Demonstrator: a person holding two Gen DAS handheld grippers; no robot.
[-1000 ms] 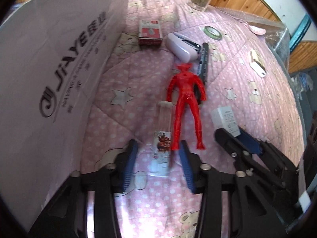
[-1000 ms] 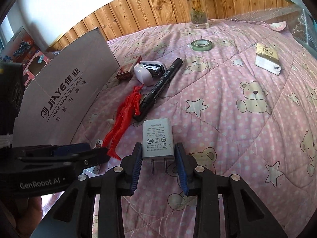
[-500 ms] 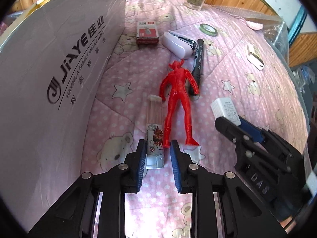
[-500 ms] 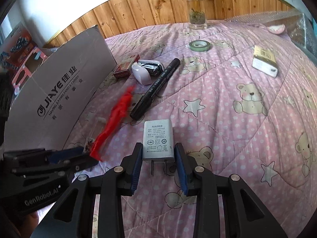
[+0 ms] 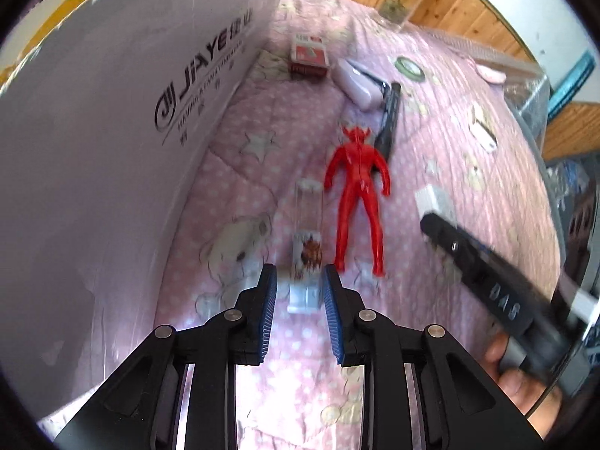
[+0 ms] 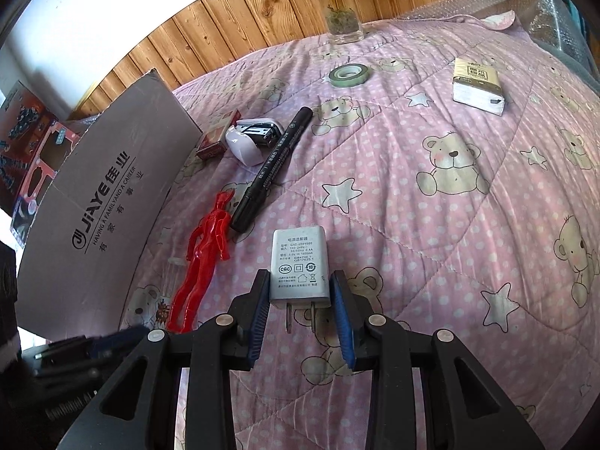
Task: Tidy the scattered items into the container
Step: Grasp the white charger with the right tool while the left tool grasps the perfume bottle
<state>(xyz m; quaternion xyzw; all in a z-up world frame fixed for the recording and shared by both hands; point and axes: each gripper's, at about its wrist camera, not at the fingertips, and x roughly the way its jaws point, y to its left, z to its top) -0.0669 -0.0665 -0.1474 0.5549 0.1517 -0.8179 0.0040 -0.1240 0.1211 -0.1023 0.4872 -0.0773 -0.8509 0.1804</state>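
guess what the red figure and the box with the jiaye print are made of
Red figure: likely glossy moulded plastic, given its bright highlights and single colour. Box: matte cardboard, judging by the flat printed panel with a raw brown edge.

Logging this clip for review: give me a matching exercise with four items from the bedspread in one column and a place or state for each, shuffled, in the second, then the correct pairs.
Items:
1. white charger
2. red toy figure
3. green tape roll
4. clear tube with a sticker

Places or states:
A. lying flat near the glass jar
B. between the pads of the right tool, prongs toward the camera
C. between the pads of the left tool
D. lying between the black marker and the cardboard box

Pairs: 1-B, 2-D, 3-A, 4-C
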